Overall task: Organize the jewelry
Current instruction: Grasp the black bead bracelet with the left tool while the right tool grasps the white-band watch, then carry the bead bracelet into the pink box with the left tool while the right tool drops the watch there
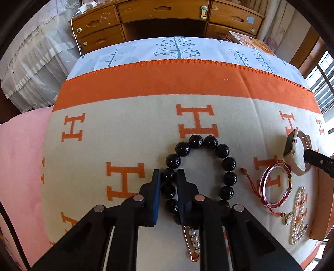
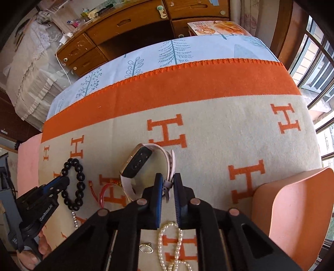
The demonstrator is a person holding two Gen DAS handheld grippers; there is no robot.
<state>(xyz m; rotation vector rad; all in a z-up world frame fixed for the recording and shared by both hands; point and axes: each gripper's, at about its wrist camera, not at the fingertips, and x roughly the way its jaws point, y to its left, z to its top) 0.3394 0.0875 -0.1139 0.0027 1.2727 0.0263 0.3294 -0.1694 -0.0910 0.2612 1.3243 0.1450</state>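
Observation:
A black bead bracelet (image 1: 208,158) lies on the cream blanket with orange H marks (image 1: 125,129). My left gripper (image 1: 169,175) is shut on one bead at the bracelet's left side; it also shows in the right wrist view (image 2: 60,183) beside the bracelet (image 2: 78,183). A pink-strap smartwatch (image 2: 146,164) stands on its side; my right gripper (image 2: 168,183) is shut on its strap near the buckle. The watch also shows in the left wrist view (image 1: 296,154).
A clear bangle with red cord (image 1: 275,185), a pearl strand (image 1: 298,216), a small oval pendant (image 2: 146,248) and a pearl safety pin (image 1: 194,244) lie nearby. An orange tray (image 2: 292,212) sits at the right. A wooden desk (image 1: 167,18) stands beyond the bed.

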